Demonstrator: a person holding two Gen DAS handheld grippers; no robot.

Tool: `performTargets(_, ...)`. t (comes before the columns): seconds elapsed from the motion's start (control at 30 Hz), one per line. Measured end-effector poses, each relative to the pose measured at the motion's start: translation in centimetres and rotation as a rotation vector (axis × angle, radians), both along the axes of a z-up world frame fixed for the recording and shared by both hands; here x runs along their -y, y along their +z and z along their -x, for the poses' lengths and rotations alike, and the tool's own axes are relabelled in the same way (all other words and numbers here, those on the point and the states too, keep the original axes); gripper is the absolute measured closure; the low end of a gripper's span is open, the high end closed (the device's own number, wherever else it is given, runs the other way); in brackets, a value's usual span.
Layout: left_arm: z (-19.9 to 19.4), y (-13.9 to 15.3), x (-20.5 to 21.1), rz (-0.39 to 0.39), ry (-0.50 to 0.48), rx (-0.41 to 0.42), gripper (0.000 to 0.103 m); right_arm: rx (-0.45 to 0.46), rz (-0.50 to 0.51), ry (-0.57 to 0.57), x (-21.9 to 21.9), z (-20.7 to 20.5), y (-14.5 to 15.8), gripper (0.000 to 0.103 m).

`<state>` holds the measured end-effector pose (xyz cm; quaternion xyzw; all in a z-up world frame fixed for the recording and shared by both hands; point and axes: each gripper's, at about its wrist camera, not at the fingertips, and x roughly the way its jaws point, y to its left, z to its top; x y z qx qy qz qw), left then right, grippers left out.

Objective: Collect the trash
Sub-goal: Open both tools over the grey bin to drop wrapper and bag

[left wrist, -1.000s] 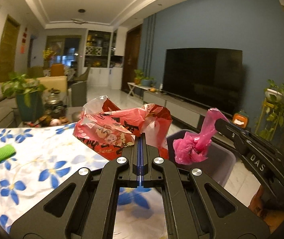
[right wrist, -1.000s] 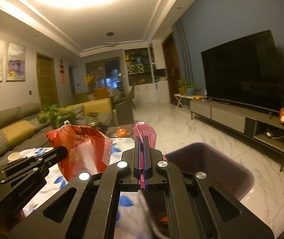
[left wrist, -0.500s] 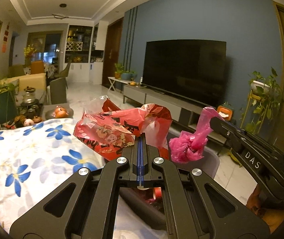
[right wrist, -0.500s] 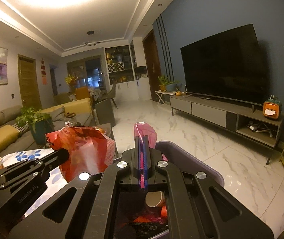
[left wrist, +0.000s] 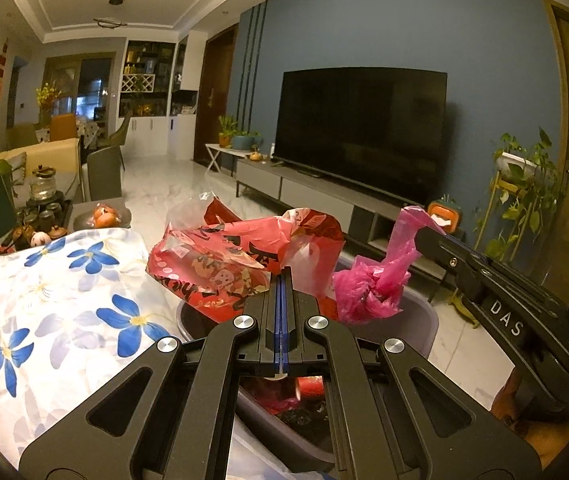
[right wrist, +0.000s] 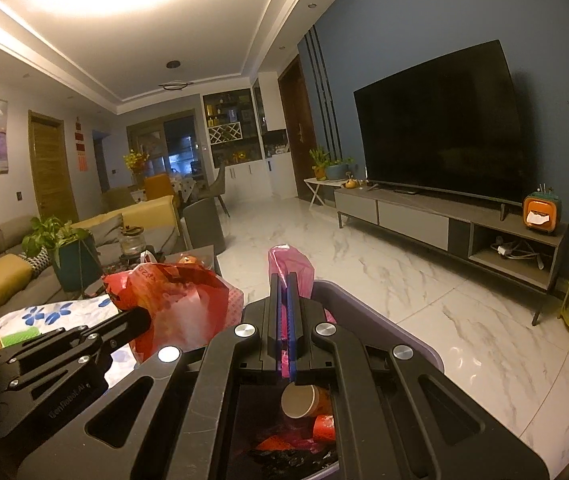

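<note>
Over on the flowered worktop (left wrist: pixel 56 300) left of the bin (left wrist: pixel 424 320), a green scrap (right wrist: pixel 18 336) waits to be collected. The left tongs (left wrist: pixel 280 292) are clamped on the red bag (left wrist: pixel 220 264), held just above the bin's near rim. Right of it, the right tongs (right wrist: pixel 282 288) pinch the pink bag (left wrist: pixel 372 284) over the bin's open mouth, a paper cup (right wrist: pixel 300 400) already inside — both bags gathered, I'd judge, just the drop left.
</note>
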<state>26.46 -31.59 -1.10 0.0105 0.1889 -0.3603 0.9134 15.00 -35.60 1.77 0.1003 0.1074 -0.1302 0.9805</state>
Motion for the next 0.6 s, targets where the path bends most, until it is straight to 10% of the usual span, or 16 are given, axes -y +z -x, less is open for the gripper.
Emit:
performTargets(0.27,-0.7,-0.5,0.9,-0.002,-0.019,-0.027,0.103,-0.006,-0.019,0.005,0.9,-0.4,-0.4,0.099)
performTargets(0.47,-0.8,-1.0,1.2,-0.005,-0.036,-0.025,0.103,0.013,-0.038,-0.012,1.3,-0.2,-0.4,0.066)
performTargets(0.6,-1.1,-1.3,0.8,-0.011,-0.003,-0.027,0.060,0.013,-0.045,-0.024,1.5,0.2,-0.4,0.061)
